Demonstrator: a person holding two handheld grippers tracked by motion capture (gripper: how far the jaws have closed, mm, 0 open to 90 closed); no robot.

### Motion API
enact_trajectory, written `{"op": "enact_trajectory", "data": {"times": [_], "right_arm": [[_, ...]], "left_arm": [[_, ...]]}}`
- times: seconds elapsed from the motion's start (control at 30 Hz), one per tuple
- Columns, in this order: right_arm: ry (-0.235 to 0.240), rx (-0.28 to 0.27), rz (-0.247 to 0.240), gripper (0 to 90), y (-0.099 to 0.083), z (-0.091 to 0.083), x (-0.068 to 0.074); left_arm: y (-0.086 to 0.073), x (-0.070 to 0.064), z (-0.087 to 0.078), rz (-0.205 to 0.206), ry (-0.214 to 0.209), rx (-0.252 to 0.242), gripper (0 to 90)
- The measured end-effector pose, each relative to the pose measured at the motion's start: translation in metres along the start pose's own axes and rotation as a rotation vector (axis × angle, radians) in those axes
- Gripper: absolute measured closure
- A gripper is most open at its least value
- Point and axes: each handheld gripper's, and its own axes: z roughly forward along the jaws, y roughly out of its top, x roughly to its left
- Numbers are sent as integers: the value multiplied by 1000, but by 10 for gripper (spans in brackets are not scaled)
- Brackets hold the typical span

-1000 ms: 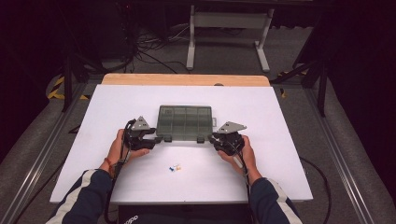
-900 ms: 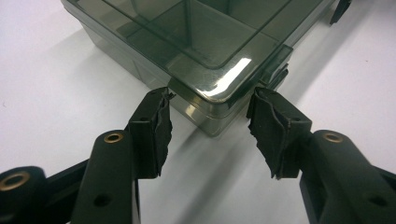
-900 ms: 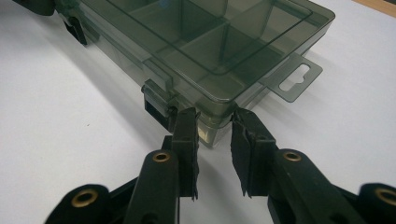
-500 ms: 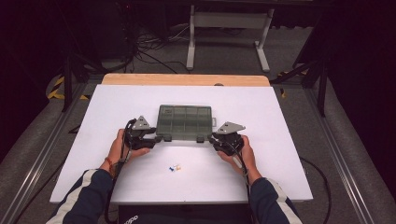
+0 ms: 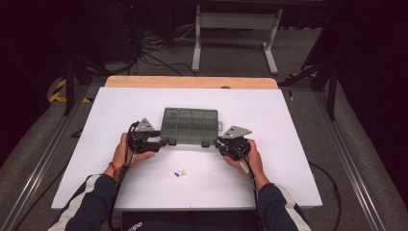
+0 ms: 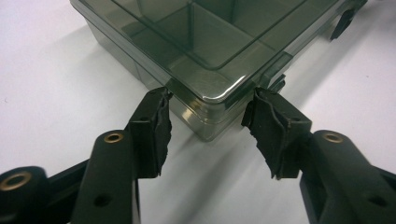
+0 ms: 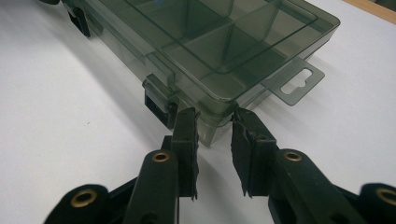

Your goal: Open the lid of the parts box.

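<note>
High view: compartment box (image 5: 190, 126) lies lid shut at mid-bench (image 5: 298, 159); small parts (image 5: 180, 172) lie near the front edge. Left gripper view: left gripper (image 6: 208, 123) open, jaws straddling a near box (image 6: 196, 42) corner. Right gripper view: right gripper (image 7: 214, 135) open, straddling the other near corner.

Bright, even light on the white table (image 5: 288, 159); dark, dim surroundings; soft shadows; close views slightly blurred at edges.

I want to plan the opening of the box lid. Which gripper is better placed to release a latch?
Right, probably. The right gripper straddles the compartment box corner with a black latch just beside its jaw. The left gripper straddles its corner too, but its nearest latch looks partly hidden.
</note>
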Motion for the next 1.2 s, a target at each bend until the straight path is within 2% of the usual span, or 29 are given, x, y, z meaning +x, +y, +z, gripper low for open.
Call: {"op": "enact_trajectory", "data": {"times": [0.3,0.33,0.4,0.43,0.53,0.7,0.87,1.0,1.2], "right_arm": [[-7,-26,-5,712,1,-3,0],[-13,-31,-8,711,2,-4,0],[-27,-43,-10,707,3,-6,-1],[-31,-53,-8,706,3,-7,-2],[-43,-67,-9,696,5,-8,-3],[-73,-77,-53,663,8,-8,0],[-109,-87,-81,626,13,-9,0],[-126,-93,-88,630,14,-9,0],[-155,-108,-111,659,18,-9,0]], "left_arm": [[1,0,-4,15,2,1,562],[2,1,-5,27,1,-1,562],[2,0,-7,24,1,-11,621],[3,0,-9,36,3,-19,642],[3,-1,-11,47,7,-20,664],[4,-1,-12,52,8,-27,711],[5,-2,-13,75,29,-30,705],[6,-2,-15,77,48,-41,680],[10,-4,-15,114,89,-38,610]]}}
